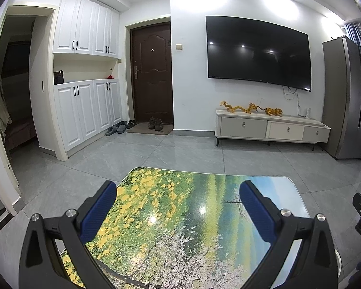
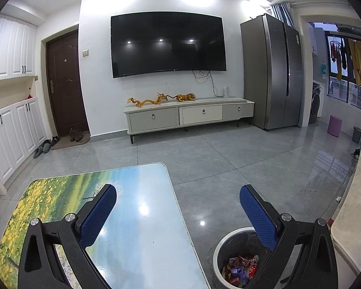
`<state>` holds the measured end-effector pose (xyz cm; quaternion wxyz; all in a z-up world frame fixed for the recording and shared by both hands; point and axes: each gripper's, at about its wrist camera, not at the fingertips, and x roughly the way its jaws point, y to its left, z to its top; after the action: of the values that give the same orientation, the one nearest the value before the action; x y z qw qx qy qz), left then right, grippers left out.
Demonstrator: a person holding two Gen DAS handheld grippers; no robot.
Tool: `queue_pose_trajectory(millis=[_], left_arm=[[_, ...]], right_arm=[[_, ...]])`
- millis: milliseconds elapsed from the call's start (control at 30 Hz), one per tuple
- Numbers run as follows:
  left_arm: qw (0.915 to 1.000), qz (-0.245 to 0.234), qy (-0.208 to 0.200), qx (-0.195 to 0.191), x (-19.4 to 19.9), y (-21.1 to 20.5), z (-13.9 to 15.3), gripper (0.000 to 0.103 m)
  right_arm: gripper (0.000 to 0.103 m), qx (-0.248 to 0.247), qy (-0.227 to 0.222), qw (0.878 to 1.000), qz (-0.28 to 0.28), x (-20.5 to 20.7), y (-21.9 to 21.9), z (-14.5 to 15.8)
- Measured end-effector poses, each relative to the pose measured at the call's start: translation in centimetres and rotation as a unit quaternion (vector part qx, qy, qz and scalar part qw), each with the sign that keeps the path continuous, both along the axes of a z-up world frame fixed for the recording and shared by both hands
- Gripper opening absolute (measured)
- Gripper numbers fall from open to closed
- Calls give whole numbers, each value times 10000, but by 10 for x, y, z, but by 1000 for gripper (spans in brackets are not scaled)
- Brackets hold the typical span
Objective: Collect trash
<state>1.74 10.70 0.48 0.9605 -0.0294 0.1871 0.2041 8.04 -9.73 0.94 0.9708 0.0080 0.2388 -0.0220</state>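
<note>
A low table (image 1: pixel 170 216) printed with a flower-and-tree landscape fills the foreground of both views, its top bare (image 2: pixel 142 228). My left gripper (image 1: pixel 178 190) hangs over it, open, blue pads wide apart and nothing between them. My right gripper (image 2: pixel 178 192) is open too, held above the table's right edge. On the floor right of the table stands a round bin (image 2: pixel 228 248) with a pale rim, holding several colourful wrappers (image 2: pixel 241 268). The right finger's blue pad (image 2: pixel 258 216) partly covers the bin.
A TV cabinet (image 2: pixel 190 115) with yellow figurines sits under a wall TV (image 2: pixel 168 43). Tall fridge (image 2: pixel 274 72) at right, white cupboards (image 1: pixel 86 110) and dark door (image 1: pixel 152 72) at left, shoes by the doormat (image 1: pixel 151 128). A pale counter edge (image 2: pixel 353 204) lies far right. Grey tiled floor (image 2: pixel 228 156) lies between.
</note>
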Motion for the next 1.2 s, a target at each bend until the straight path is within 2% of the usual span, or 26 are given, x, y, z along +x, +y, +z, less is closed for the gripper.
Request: queue_pose_trajectory(millis=[1200], left_arm=[[9998, -184, 17, 1, 4, 6, -1, 102]], right_arm=[[103, -14, -5, 10000, -2, 0, -1, 1]])
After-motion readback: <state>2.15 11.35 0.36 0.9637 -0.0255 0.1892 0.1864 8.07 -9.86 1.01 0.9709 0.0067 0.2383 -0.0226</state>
